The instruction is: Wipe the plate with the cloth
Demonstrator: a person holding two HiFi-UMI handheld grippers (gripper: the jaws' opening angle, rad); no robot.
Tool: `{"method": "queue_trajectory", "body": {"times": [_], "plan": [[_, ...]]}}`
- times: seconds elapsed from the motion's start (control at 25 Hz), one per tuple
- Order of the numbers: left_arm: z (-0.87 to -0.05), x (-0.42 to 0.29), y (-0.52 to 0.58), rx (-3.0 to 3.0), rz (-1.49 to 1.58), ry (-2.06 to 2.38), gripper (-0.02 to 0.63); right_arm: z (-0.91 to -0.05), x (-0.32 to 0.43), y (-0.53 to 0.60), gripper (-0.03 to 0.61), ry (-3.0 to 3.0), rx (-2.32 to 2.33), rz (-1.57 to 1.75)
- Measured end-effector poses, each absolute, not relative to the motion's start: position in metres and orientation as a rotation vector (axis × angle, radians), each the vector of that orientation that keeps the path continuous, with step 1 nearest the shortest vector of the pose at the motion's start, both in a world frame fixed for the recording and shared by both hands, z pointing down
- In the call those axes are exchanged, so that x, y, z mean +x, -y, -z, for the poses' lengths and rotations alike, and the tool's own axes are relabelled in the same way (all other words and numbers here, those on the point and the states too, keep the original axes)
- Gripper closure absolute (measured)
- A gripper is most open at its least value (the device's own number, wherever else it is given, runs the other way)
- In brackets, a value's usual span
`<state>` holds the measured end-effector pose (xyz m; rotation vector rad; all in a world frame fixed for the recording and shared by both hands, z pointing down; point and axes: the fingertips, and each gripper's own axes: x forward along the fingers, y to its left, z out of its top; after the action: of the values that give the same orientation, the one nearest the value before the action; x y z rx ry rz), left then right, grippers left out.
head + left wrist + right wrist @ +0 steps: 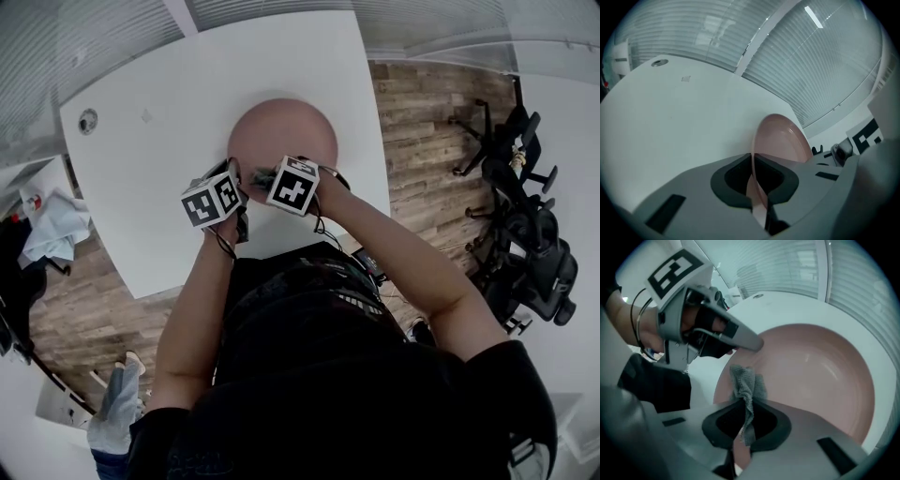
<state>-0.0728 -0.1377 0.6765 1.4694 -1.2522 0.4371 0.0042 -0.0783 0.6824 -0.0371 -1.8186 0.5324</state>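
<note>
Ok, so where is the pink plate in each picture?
Head view: the plate sits upper middle, on the table.
Left gripper view: plate lower middle, edge-on, rim pinched in the left gripper.
Right gripper view: plate fills the middle and right, behind the cloth.
Shared landmark: the white table under it.

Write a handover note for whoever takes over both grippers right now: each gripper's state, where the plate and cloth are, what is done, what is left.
Left gripper: shut on the near rim of the pink plate.
Right gripper: shut on the grey cloth, whose free end lies against the plate's inner face close to that rim.
Plate is over the white table.
Done: both grips made, cloth at the plate.
Left: wipe across the plate; how much is already wiped cannot be told.
</note>
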Motion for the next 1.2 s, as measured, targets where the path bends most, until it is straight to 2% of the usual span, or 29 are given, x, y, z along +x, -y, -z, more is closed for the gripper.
{"method": "queue_trajectory", "body": {"times": [0.28, 0.56, 0.88, 1.2], "plan": [[-0.677, -0.072, 0.137, 1.495, -0.447, 1.252, 0.586, -0.691, 0.075, 0.063, 0.543, 1.621, -0.098, -0.482], [-0.678, -0.071, 0.137, 1.527, -0.464, 1.219, 0.586, -0.698, 0.125, 0.149, 0.541, 1.474, 0.111, -0.219], [-0.678, -0.069, 0.138, 1.53, -0.474, 1.189, 0.584, -0.692, 0.075, 0.233, 0.543, 1.658, 0.364, -0.097], [-0.677, -0.068, 0.138, 1.512, -0.446, 1.185, 0.584, -0.686, -0.009, 0.23, 0.543, 1.914, 0.32, -0.06]]}}
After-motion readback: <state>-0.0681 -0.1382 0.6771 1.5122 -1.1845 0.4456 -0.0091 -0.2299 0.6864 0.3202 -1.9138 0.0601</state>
